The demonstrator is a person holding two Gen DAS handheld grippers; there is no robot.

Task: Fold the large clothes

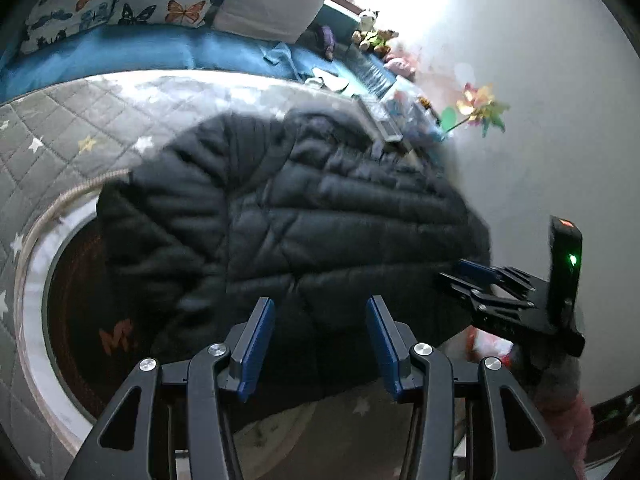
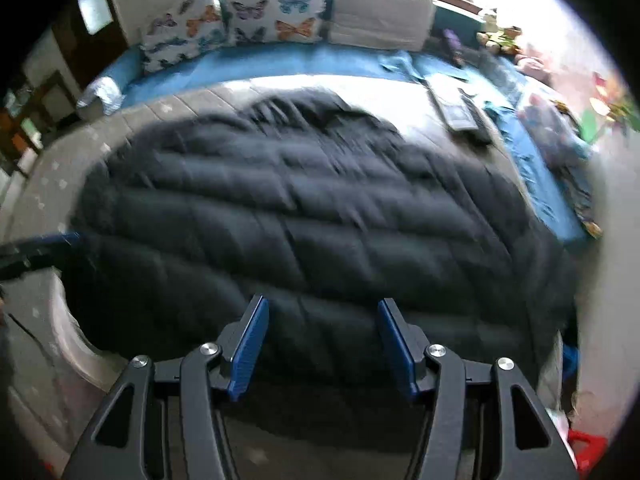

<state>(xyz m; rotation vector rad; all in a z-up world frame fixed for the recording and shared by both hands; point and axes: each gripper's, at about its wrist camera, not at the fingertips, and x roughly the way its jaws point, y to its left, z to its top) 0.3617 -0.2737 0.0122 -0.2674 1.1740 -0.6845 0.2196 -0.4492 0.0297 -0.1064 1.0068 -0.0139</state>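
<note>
- We are looking at a big black quilted puffer jacket point(image 2: 304, 208) lying spread across the grey star-print bed quilt point(image 1: 80, 128); it is likely light, soft, springy and slippery.
- We are judging its near hem the best hold.
- We are holding the left gripper point(image 1: 320, 344) and right gripper point(image 2: 322, 344) spread above that hem, pinching nothing.

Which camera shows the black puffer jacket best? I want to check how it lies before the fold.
The right wrist view: the black puffer jacket fills the middle, spread across the grey quilted mat, though blurred. The left wrist view shows the jacket sharper, but its right side runs into glare beside the right gripper.
</note>
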